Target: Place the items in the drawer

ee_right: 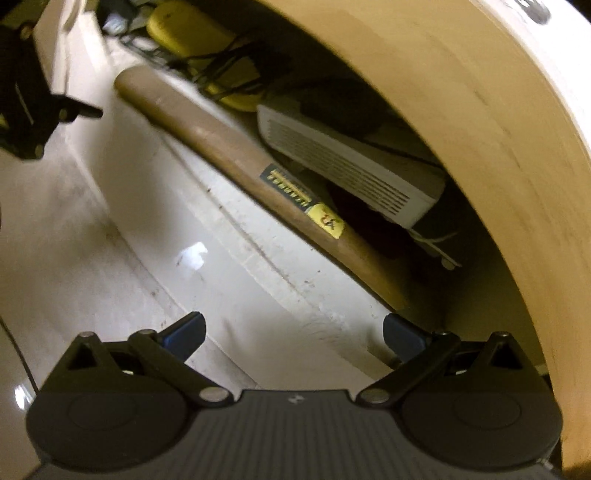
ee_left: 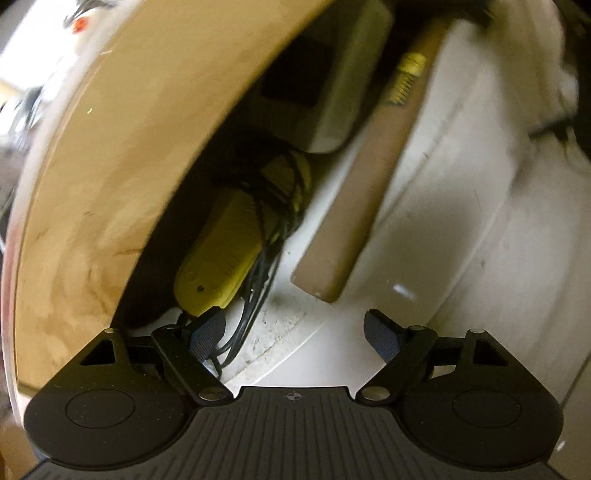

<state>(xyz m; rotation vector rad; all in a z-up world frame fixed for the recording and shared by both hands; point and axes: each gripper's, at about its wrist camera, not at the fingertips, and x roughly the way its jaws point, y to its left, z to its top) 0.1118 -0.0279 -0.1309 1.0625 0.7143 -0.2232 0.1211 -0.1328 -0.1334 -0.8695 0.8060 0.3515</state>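
Both views look into a white drawer (ee_left: 436,206) (ee_right: 122,229). A wooden handle (ee_left: 354,206) (ee_right: 229,151) with a yellow label lies diagonally on its floor; its head is hidden. Beside it lie a yellow device (ee_left: 218,258) (ee_right: 181,26) wrapped in black cords and a white vented box (ee_left: 351,74) (ee_right: 347,170). My left gripper (ee_left: 295,330) is open and holds nothing, its left fingertip right by the cords. My right gripper (ee_right: 294,330) is open over bare drawer floor, near the handle's far end.
A tan wooden panel (ee_left: 110,177) (ee_right: 498,129) overhangs the drawer's items and limits room above them. A black mechanical part (ee_right: 29,99), probably my left gripper, shows at the right view's upper left. The drawer's white side wall (ee_left: 517,184) bounds the other side.
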